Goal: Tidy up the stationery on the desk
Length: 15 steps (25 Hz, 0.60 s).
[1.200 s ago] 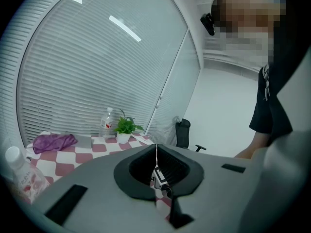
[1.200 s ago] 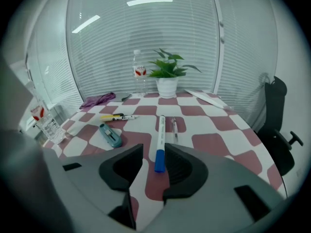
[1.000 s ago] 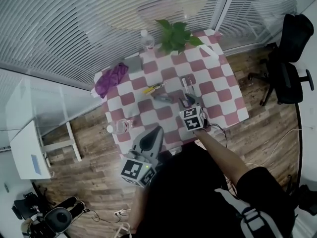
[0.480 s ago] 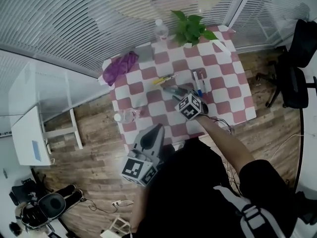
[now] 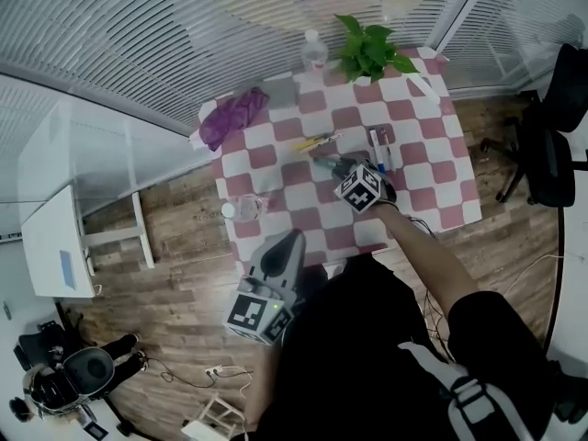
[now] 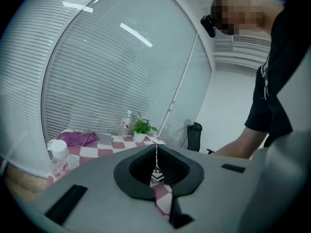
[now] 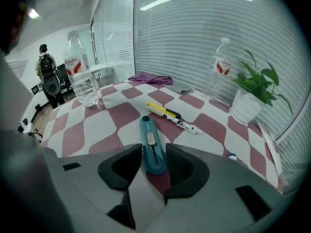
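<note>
Grey left gripper (image 6: pixel 156 165): jaws pressed together, nothing between; held off the near edge of the worktop (image 7: pixel 116 114), low at 7 o'clock in the head view; the farther of the two from the stationery.
Right gripper (image 7: pixel 153 154): over the worktop, jaws clamped on both flanks of the near end of the cutter (image 7: pixel 152 142).
Cutter: teal, flat on the checked cloth, long axis 6 to 12 o'clock, in line with the right gripper; a straight lift judged enough.
Yellow pen (image 7: pixel 163 110), white marker (image 7: pixel 187 125): beyond at 1 o'clock, side by side, clear of the cutter.
</note>
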Motion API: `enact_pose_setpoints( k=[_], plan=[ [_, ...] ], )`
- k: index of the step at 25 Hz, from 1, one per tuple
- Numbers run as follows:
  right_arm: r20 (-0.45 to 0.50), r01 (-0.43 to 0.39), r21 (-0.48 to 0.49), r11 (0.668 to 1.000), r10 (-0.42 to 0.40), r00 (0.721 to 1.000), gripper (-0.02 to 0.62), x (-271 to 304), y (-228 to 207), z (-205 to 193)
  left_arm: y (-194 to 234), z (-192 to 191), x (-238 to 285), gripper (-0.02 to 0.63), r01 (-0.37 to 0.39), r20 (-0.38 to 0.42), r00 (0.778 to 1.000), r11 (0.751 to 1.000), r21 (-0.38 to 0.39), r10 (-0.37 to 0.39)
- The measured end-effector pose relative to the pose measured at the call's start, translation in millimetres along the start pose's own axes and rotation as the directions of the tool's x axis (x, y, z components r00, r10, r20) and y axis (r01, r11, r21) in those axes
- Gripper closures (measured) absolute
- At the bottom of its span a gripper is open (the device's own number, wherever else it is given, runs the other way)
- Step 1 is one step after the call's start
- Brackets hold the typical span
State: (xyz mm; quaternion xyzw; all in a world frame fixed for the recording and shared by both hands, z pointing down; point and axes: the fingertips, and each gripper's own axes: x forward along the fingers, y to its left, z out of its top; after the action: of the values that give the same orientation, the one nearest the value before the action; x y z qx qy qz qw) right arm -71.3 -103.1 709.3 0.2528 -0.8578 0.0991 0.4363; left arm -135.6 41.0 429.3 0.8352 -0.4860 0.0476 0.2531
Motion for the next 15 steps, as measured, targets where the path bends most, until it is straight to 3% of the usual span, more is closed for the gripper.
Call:
enact_pose_setpoints(
  k=[8,15],
  plan=[
    [-0.022,0.016,-0.028,0.999,-0.016,1.000,0.439,1.2,3.4,-1.0,1.2,1.7,-2.6,0.571,0.006,0.010,1.000,1.000,0.001,-0.006],
    [-0.024,0.032,0.060,0.998,-0.031,0.999,0.443,-2.7,4.5,-5.1,0.5,4.2,-0.9,0.571,0.018,0.016,1.000,1.000,0.009,-0.018]
  ],
)
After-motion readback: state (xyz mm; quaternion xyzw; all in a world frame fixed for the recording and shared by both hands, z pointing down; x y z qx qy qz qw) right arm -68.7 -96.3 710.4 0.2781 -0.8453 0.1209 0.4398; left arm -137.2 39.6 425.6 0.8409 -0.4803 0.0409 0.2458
